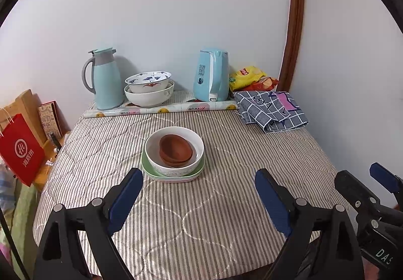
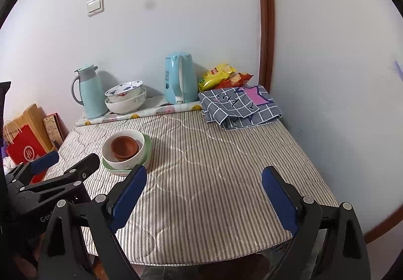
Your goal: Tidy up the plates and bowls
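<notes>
Straight ahead of the left gripper (image 1: pixel 199 188), nearer than the right gripper (image 2: pixel 204 188), sits the bowl stack (image 1: pixel 174 151); both jaws wide, empty.

I see a table (image 1: pixel 176 229) under a striped quilted cover. A green plate (image 1: pixel 151 171) sits mid-table. Behind it, along the wall, a patterned mat (image 1: pixel 161 110) spans the far edge. Right of the mat lies a folded checked cloth (image 1: pixel 272 110), with snack bags (image 1: pixel 248 77) just behind that cloth, by the wall.
</notes>
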Motion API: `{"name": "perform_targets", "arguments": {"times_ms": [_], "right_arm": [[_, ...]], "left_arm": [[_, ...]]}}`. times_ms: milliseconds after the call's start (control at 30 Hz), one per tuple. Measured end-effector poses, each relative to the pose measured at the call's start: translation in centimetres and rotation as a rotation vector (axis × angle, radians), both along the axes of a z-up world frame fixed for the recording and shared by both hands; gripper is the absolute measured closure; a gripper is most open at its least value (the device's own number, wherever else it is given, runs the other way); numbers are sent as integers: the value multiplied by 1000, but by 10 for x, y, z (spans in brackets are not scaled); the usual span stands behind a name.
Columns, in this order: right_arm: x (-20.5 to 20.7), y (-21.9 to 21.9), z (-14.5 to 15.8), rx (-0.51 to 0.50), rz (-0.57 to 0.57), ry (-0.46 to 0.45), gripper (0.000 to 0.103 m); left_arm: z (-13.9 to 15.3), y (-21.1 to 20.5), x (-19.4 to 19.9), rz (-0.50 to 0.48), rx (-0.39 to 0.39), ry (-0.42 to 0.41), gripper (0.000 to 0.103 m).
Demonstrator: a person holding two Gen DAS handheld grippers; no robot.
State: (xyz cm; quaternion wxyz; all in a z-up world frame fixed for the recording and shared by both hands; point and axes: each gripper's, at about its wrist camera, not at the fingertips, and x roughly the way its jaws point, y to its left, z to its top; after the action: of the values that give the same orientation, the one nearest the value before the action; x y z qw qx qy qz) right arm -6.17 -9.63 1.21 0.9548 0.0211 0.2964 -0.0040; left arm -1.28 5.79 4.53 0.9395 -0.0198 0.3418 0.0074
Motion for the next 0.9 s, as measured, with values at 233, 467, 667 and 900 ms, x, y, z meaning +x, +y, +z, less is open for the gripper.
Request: {"name": "perform_targets", "arguments": {"times_ms": [233, 467, 667, 900], "right_arm": [[0, 3, 0, -8, 6, 0, 11], [0, 7, 1, -12, 11, -2, 11], [-1, 9, 1, -15, 14, 0, 11], [-2, 9, 0, -15, 13, 0, 11]], "left_arm": [[1, 1, 0, -3, -10, 1, 13], [4, 2, -1, -5, -15, -7, 13], [5, 4, -1, -3, -20, -9, 13], [6, 4, -2, -5, -26, -11, 13]]}}
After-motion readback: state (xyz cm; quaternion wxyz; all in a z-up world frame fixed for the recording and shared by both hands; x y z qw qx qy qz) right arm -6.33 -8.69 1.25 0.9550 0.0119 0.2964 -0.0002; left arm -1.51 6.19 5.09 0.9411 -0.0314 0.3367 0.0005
